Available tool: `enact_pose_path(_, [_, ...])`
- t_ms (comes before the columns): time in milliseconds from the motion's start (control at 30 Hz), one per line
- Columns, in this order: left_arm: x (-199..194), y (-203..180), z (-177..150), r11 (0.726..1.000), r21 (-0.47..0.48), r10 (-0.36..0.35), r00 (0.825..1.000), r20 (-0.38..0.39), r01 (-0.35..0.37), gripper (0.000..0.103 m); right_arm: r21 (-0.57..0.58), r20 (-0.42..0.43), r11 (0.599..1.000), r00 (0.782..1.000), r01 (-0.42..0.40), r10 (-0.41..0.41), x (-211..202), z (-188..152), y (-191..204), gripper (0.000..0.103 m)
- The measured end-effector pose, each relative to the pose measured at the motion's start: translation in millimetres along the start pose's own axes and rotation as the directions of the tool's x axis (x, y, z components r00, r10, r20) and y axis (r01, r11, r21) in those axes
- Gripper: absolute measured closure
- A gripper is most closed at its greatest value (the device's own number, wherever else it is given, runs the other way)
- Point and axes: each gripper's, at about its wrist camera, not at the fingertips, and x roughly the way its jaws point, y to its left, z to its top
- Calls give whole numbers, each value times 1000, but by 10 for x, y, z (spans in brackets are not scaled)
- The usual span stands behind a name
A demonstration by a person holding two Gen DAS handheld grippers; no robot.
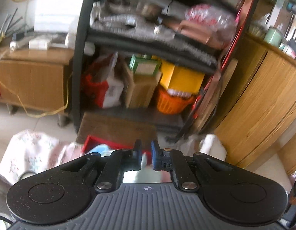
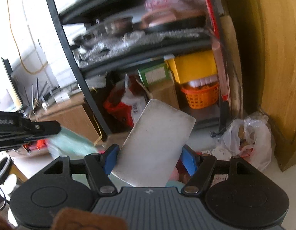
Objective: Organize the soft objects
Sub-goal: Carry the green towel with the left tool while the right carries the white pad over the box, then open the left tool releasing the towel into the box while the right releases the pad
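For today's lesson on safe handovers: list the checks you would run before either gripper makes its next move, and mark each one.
1. Right gripper holds the white pad on both sides: ok.
2. Pad sits straight: not ok, tilted.
3. Left gripper closed: ok.
4. Left gripper carries something: cannot tell.
5. Grippers apart: ok in the right wrist view.
6. Shelf rack ahead in sharp view: not ok, blurred.

The right gripper (image 2: 150, 161) has blue pads on black arms, and the flat pad (image 2: 157, 143) between them is white, speckled grey; the left gripper (image 1: 147, 156) shows 1 blue pad and 1 black; the cloth (image 1: 31, 153) is pale with a pink floral print; the basket (image 2: 202, 96) is orange; the box (image 1: 181, 78) yellow; the cabinet (image 1: 263, 103) honey wood grain; the shelf frame (image 1: 80, 44) black.
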Motion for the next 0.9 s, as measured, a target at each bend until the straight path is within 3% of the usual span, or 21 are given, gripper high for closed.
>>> enact_pose_path(133, [153, 109, -140, 1000, -17, 9, 999, -44, -10, 86, 15, -84, 999, 996, -30, 31, 244, -106, -14, 57])
enact_pose_path(267, [152, 228, -222, 999, -43, 11, 998, -61, -14, 85, 40, -130, 998, 990, -44, 49, 341, -159, -37, 52])
enact_pose_path(433, [29, 246, -291, 999, -37, 2, 998, -64, -5, 71, 50, -106, 998, 993, -39, 44, 264, -144, -47, 41])
enact_pose_path(700, [-180, 156, -463, 1000, -16, -9, 998, -67, 8, 66, 61, -96, 998, 995, -33, 39, 124, -146, -2, 41])
enact_pose_path(900, [-376, 37, -562, 997, 55, 50, 999, -15, -50, 60, 43, -51, 998, 998, -36, 38, -180, -149, 61, 41])
